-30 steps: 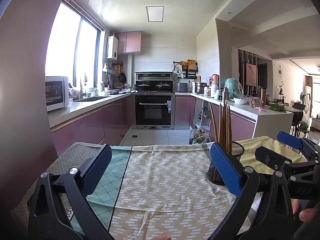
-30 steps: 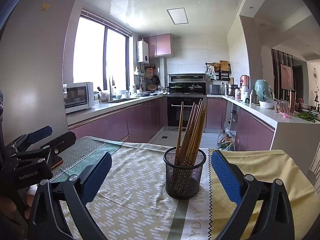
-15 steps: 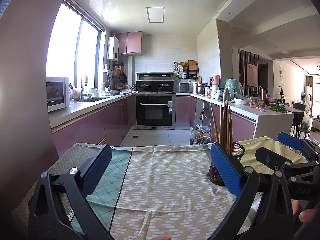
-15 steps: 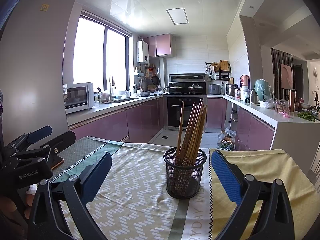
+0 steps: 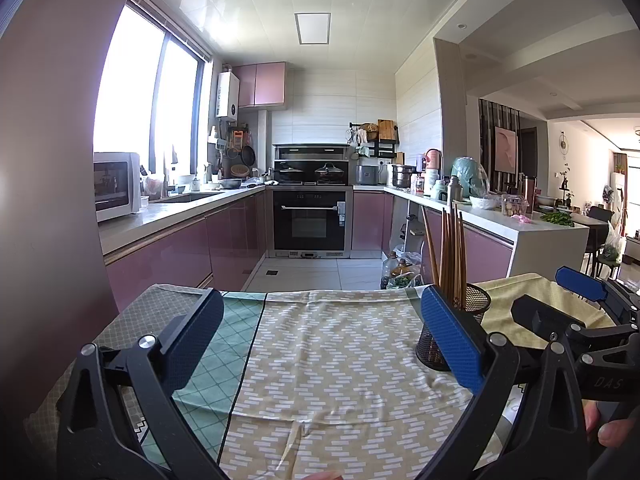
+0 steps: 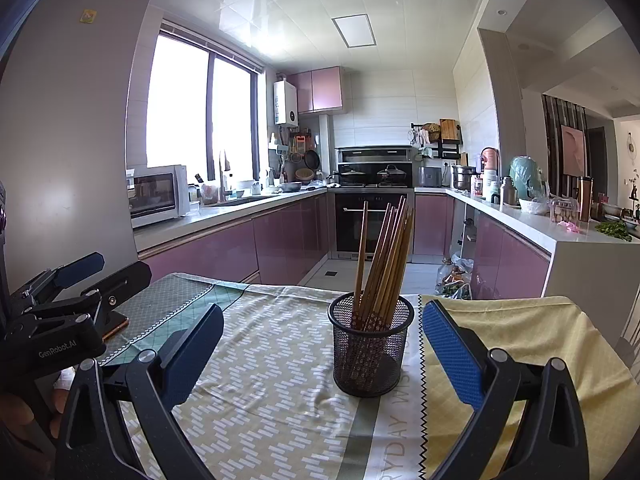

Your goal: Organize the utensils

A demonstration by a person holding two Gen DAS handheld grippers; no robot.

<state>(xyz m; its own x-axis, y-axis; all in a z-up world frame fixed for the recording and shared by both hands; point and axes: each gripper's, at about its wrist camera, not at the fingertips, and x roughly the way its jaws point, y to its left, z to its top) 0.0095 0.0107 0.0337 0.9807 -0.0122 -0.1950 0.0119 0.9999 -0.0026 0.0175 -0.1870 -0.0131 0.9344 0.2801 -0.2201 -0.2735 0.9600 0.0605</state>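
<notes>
A black mesh holder (image 6: pixel 371 347) stands on the tablecloth with several brown chopsticks (image 6: pixel 385 264) upright in it. My right gripper (image 6: pixel 320 344) is open and empty, its blue pads on either side of the holder but short of it. In the left wrist view the holder (image 5: pixel 474 308) shows behind the right pad, with the chopsticks (image 5: pixel 450 252) rising above. My left gripper (image 5: pixel 320 344) is open and empty over the bare cloth, left of the holder. Each gripper shows in the other's view: the right gripper (image 5: pixel 576 300) and the left gripper (image 6: pixel 80 276).
The table is covered by a patterned cloth (image 6: pixel 272 392) with a green section (image 5: pixel 216 360) at left and a yellow section (image 6: pixel 520 332) at right. A dark flat object (image 6: pixel 116 326) lies under the left gripper. Kitchen counters (image 5: pixel 168 216) and an oven (image 5: pixel 310 222) lie beyond the table's far edge.
</notes>
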